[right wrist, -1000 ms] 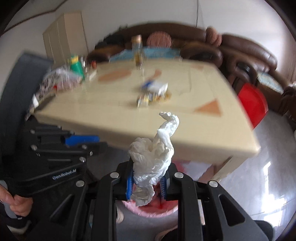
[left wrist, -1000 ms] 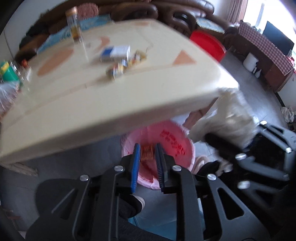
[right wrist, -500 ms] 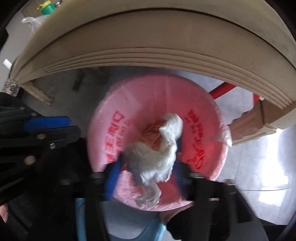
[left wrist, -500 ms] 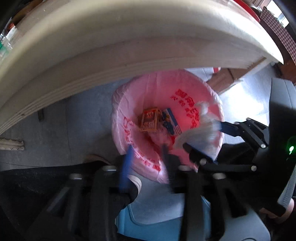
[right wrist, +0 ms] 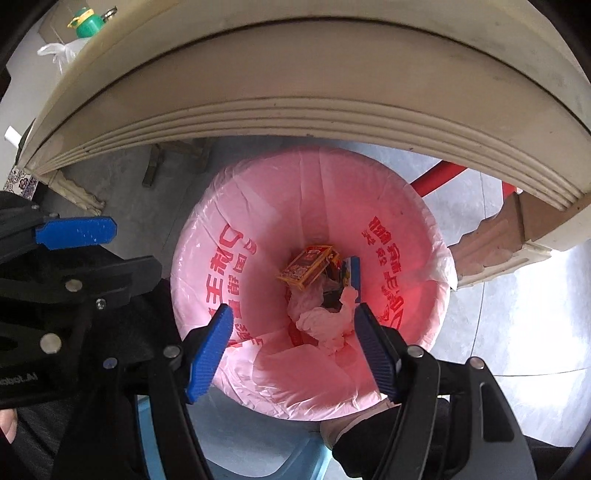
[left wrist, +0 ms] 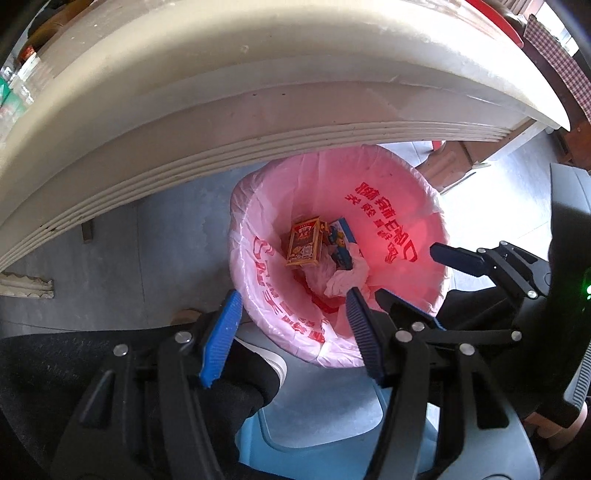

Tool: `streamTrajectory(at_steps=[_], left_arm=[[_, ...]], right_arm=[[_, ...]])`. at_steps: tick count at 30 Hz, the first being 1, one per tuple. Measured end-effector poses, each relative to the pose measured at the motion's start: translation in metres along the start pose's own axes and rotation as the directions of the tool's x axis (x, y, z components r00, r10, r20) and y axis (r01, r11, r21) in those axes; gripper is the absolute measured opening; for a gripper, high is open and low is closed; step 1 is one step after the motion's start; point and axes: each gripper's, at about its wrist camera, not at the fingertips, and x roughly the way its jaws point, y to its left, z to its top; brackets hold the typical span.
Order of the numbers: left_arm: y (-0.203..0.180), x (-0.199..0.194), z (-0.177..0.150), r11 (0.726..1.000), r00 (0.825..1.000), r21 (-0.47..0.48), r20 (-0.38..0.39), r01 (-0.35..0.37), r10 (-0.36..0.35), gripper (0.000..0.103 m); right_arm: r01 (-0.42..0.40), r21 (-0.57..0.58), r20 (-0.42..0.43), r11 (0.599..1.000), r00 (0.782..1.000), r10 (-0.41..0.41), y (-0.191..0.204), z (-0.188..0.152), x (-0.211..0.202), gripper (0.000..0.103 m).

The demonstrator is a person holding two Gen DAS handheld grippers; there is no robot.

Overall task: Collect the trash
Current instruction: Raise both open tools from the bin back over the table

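Both grippers point down over a bin lined with a pink bag (right wrist: pixel 258 376) printed in red characters, standing on the floor partly under the cream table (right wrist: pixel 332 92) edge.

Left gripper (left wrist: pixel 293 332): jaws opening, nothing between them; the blue pads stand apart over the bin's near rim. Right gripper (right wrist: pixel 295 349): jaws spread wide, pads not pressing anything. The crumpled white tissue (right wrist: pixel 325 325) lies at the bottom of the bag, seen between the right pads but well below them.

Also in the bag: an orange-brown carton (right wrist: pixel 308 271) and a blue box (left wrist: pixel 341 245), the latter half covered by tissue and bag folds; print on both is too small to read.

The table hides the bin's far rim and most of the tabletop. A green-capped bottle (right wrist: pixel 88 24) is cut off at the edge. Below the bin, a pale blue plastic item (left wrist: pixel 332 432) is mostly hidden by the grippers; its identity is unclear.
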Motion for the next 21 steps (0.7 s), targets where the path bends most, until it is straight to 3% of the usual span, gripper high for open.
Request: streamTrajectory(at_steps=[15, 21], left_arm=[[0.001, -0.051, 0.000, 1.000, 0.996, 0.002, 0.081, 0.024, -0.024, 0.059], [0.007, -0.100, 0.010, 0.999, 0.990, 0.002, 0.136, 0.033, -0.033, 0.059]], right_arm=[[0.014, -0.007, 0.124, 1.000, 0.992, -0.013, 0.003, 0.004, -0.075, 0.067], [-0.021, -0.001, 0.243, 1.000, 0.970, 0.020, 0.000, 0.014, -0.140, 0.067]])
